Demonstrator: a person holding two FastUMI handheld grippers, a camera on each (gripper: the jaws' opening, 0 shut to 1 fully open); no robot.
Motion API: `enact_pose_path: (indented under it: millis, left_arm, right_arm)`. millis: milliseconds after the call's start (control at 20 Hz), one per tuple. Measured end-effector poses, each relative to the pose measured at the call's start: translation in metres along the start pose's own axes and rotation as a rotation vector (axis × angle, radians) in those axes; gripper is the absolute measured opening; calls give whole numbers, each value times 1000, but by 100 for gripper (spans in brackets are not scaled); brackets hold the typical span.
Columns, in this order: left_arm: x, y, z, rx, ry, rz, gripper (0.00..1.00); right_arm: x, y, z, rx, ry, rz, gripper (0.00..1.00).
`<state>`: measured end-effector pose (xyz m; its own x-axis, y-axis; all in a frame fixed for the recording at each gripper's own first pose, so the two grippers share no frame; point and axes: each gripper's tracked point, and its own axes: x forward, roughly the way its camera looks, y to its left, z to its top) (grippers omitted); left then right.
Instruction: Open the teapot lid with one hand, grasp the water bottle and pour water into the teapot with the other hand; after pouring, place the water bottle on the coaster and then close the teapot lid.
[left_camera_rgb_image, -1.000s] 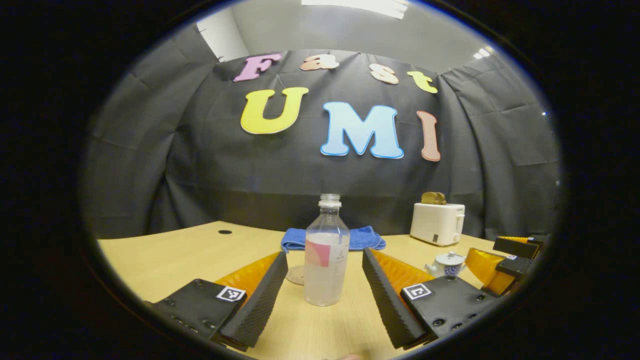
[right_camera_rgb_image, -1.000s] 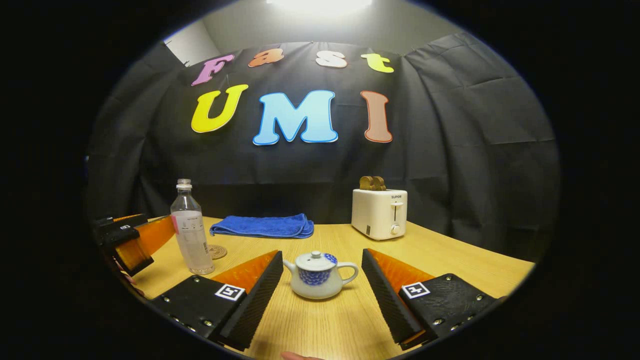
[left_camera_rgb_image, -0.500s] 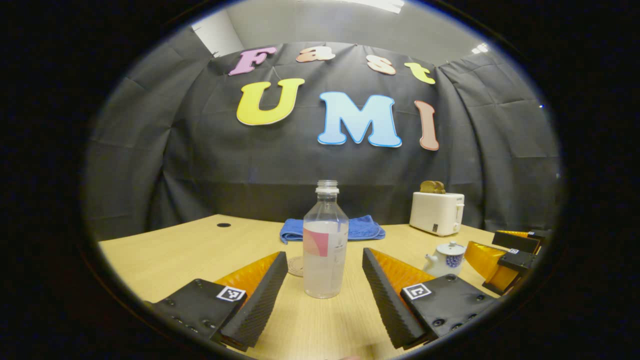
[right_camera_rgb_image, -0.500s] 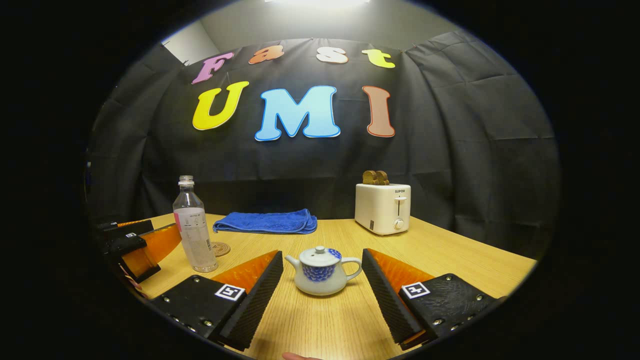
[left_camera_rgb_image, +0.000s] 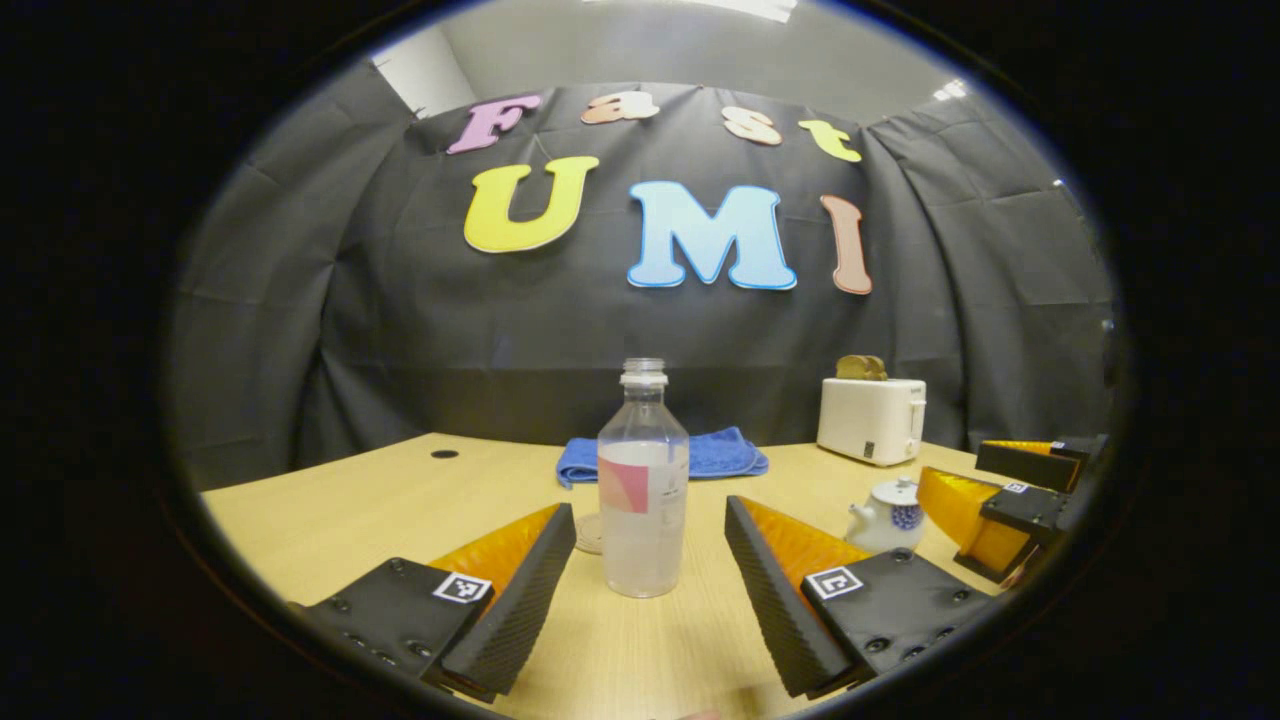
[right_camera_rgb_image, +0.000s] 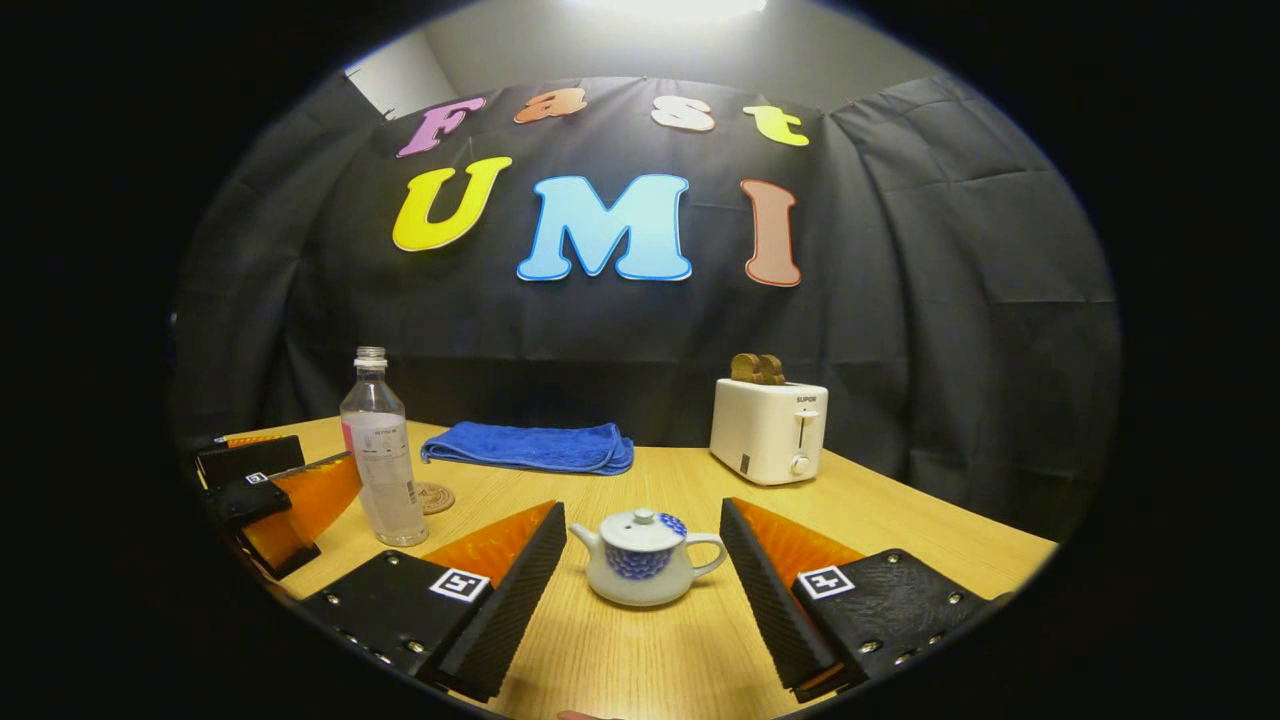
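A clear water bottle (left_camera_rgb_image: 643, 480) without a cap stands upright on the wooden table, just ahead of my open left gripper (left_camera_rgb_image: 650, 590), between the lines of its fingers but untouched. A round coaster (left_camera_rgb_image: 590, 533) lies just behind the bottle to its left. The small white teapot (right_camera_rgb_image: 643, 558) with blue flowers has its lid on and sits just ahead of my open right gripper (right_camera_rgb_image: 640, 600), centred between the fingers, not touched. In the left gripper view the teapot (left_camera_rgb_image: 888, 514) and the right gripper (left_camera_rgb_image: 1000, 500) appear at the right. The right gripper view has the bottle (right_camera_rgb_image: 381, 463) and the left gripper (right_camera_rgb_image: 270, 495) at its left.
A folded blue towel (right_camera_rgb_image: 530, 447) lies at the back of the table (right_camera_rgb_image: 660, 650). A white toaster (right_camera_rgb_image: 768, 430) with toast in it stands at the back right. A small dark hole (left_camera_rgb_image: 444, 454) marks the table's far left.
Both grippers shifted slightly: the bottle and teapot sit a little differently in view and the right gripper tilted a bit. Both stayed open, and neither object moved.
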<state>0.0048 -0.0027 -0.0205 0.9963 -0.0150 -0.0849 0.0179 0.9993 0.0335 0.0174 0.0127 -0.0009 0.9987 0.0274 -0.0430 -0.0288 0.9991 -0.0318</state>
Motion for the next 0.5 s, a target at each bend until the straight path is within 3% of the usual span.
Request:
enact_pose_path:
  millis: [150,200,400,500]
  left_arm:
    - [1,12,10,2,-6,15,100]
    - [0,16,16,2,-18,19,100]
    - [0,20,19,-1,-25,24,100]
    - [1,19,16,-3,-20,25,100]
  right_arm:
    - [23,0,-5,55,54,11,94]
    - [29,1,-7,58,67,19,86]
    - [46,-6,-9,63,103,18,81]
    - [54,-10,-5,63,96,10,70]
